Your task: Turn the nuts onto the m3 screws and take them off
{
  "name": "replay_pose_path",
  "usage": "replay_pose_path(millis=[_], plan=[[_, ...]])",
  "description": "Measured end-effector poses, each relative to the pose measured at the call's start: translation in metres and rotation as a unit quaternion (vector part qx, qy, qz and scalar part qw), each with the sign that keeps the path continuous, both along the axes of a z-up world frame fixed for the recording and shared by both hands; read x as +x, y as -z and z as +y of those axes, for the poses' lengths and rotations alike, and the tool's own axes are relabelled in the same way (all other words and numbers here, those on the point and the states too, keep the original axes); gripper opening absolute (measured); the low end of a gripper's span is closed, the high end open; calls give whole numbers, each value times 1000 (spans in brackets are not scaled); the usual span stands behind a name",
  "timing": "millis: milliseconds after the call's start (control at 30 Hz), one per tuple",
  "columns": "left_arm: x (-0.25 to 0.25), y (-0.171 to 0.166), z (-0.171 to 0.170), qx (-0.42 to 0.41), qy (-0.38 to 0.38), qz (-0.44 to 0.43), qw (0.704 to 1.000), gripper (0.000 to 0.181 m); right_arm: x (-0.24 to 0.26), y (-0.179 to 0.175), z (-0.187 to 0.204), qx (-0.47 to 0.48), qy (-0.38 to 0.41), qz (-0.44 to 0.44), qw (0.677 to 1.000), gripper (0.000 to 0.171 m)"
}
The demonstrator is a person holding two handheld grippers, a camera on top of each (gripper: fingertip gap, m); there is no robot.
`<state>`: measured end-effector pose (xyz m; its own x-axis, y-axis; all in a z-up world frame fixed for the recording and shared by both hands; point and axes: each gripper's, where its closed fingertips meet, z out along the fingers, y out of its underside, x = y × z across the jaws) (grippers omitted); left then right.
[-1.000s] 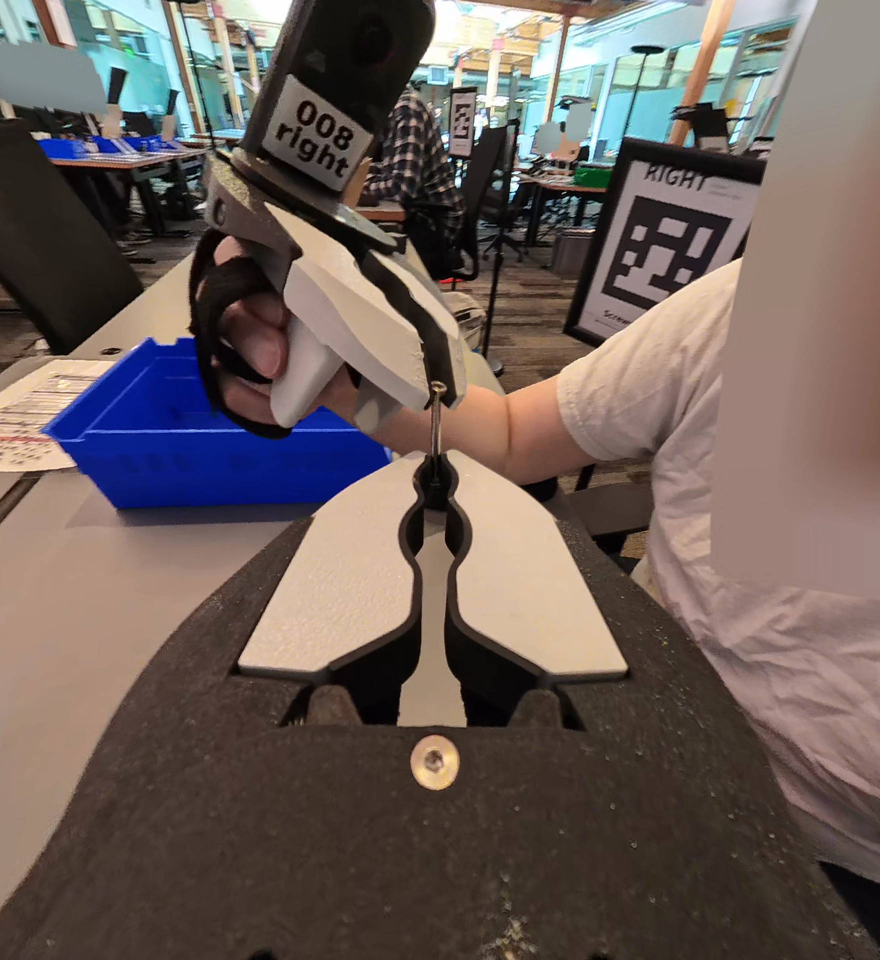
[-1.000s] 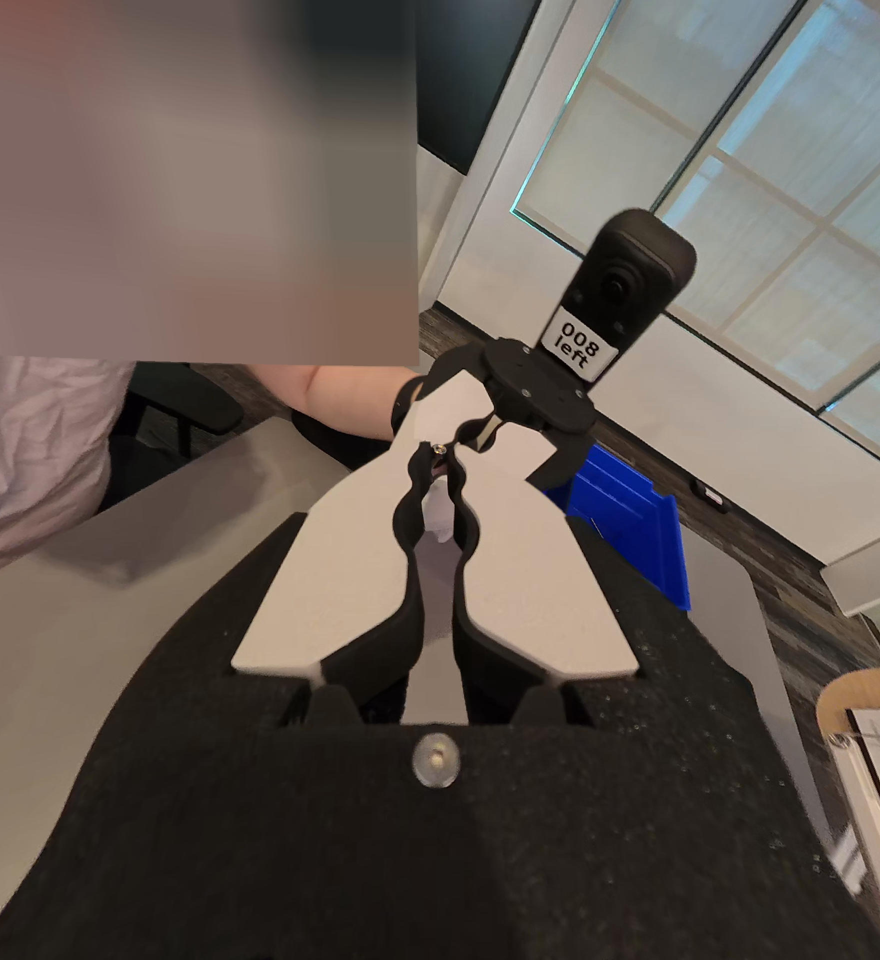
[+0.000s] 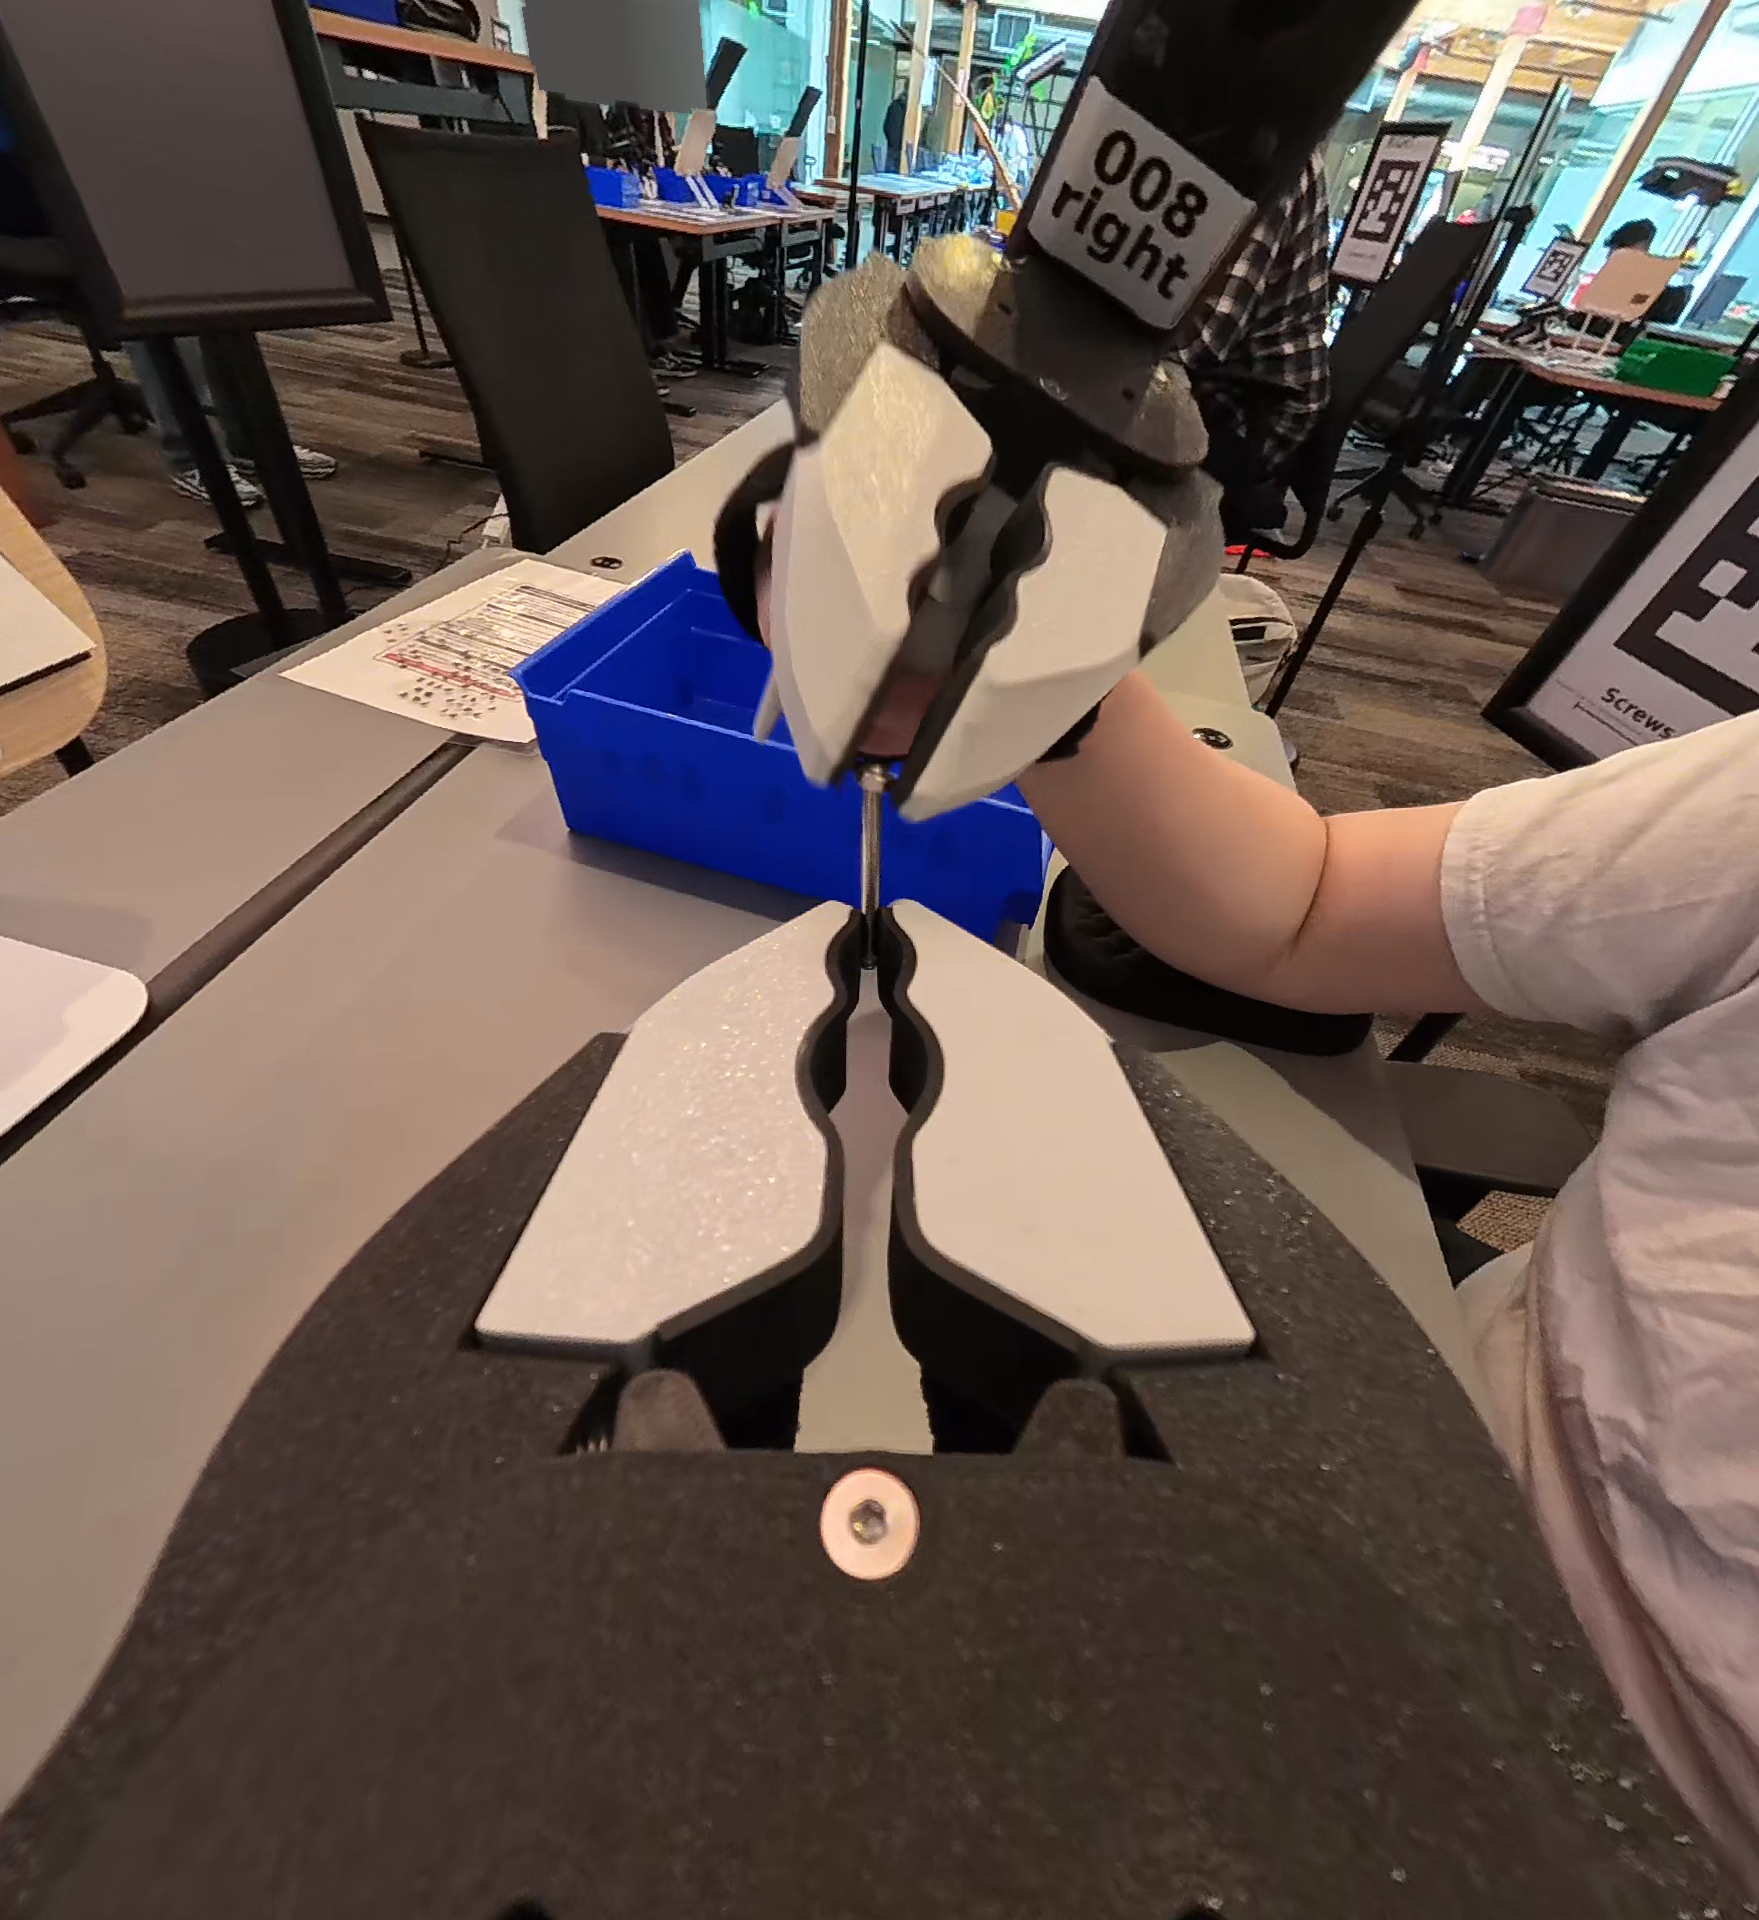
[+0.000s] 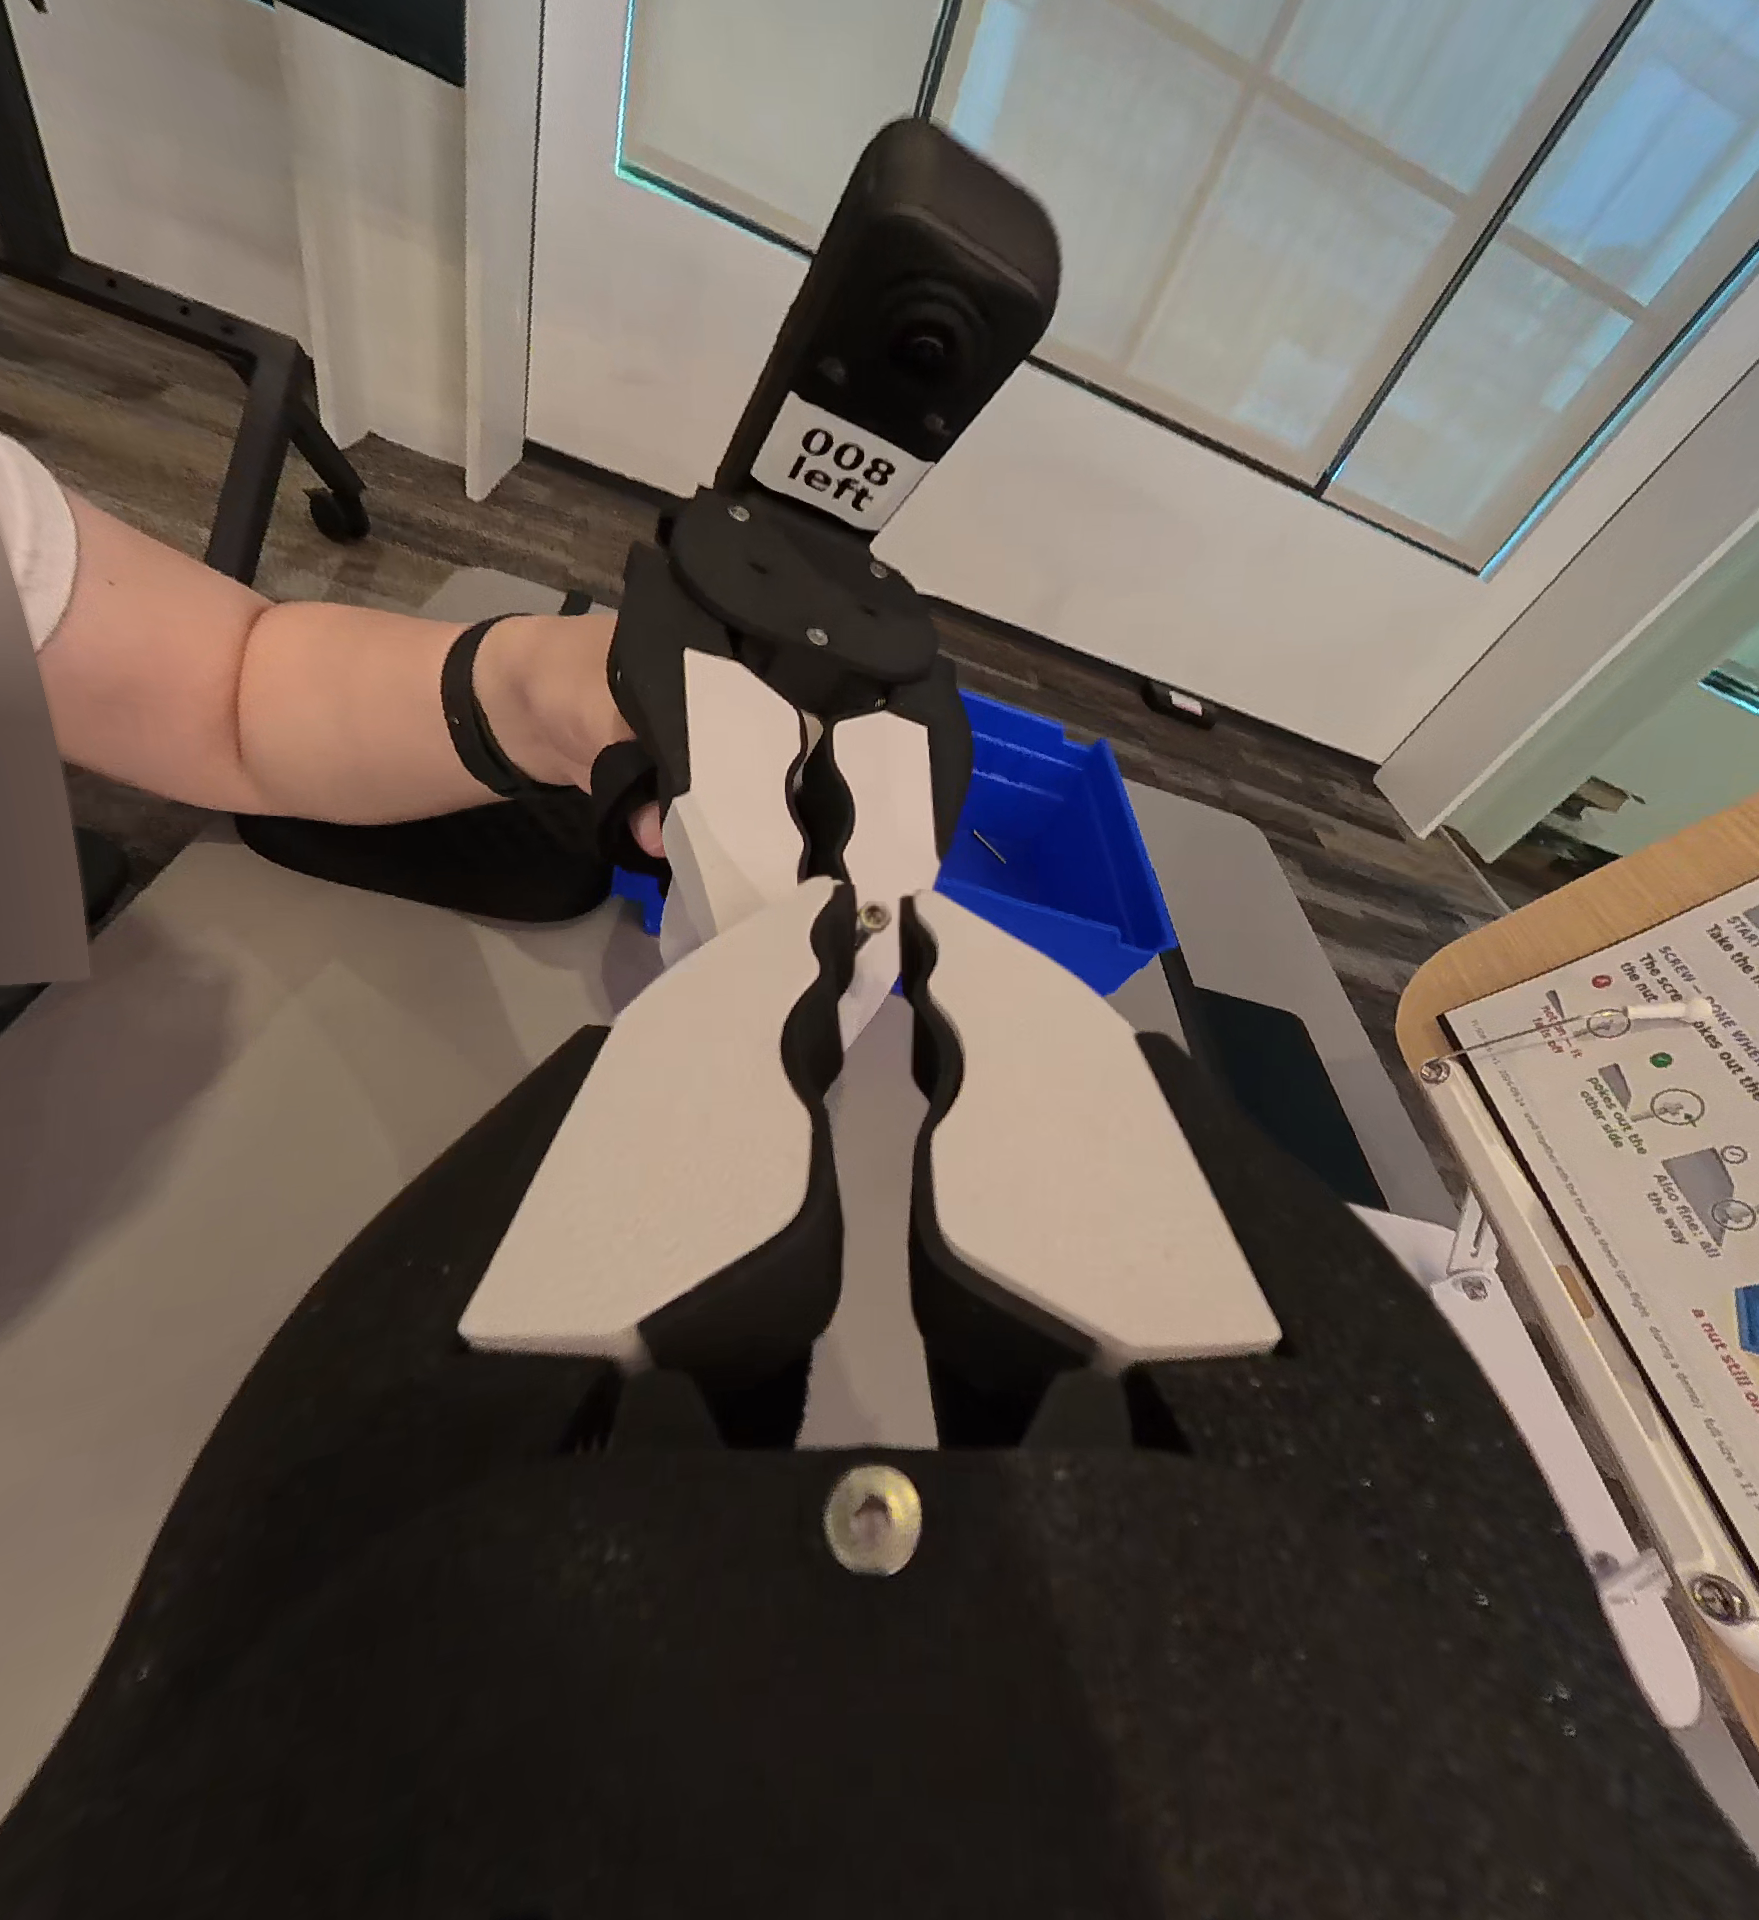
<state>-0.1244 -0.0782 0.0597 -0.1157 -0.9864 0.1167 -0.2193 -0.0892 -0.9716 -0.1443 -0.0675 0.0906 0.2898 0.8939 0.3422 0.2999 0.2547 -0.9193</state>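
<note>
I see the screw [image 3: 869,871] upright above the table [image 3: 355,997], its lower end pinched in my left gripper [image 3: 869,940]. My right gripper [image 4: 870,920] stands parted around its head; any nut there is too small to make out. The blue bin [image 3: 688,769] sits behind.

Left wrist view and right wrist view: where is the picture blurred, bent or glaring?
Left wrist view: the right gripper is slightly motion-blurred, the screw sharp; table edges bend from the wide lens. Right wrist view: the windows are bright without strong glare; the left gripper looks fairly sharp.
</note>
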Motion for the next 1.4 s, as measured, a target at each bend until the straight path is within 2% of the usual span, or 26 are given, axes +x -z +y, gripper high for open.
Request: replay_pose_path(millis=[267, 433, 700, 1000, 1400], plan=[[-1, -5, 1, 7, -4, -13, 1000, 2, 5, -14, -6, -38, -42, 62, 996, 14], [-3, -11, 3, 19, -13, -28, 999, 2, 6, -19, -3, -38, -34, 87, 995, 14], [-2, -15, -17, 0, 45, -41, 998, 2, 0, -22, -26, 95, -72, 63, 991, 10], [0, -15, -34, 5, 87, -43, 995, 2, 1, -21, -36, 92, -107, 68, 988, 17], [0, -16, -38, 7, 93, -45, 995, 2, -3, -14, -38, 97, -117, 52, 987, 11]])
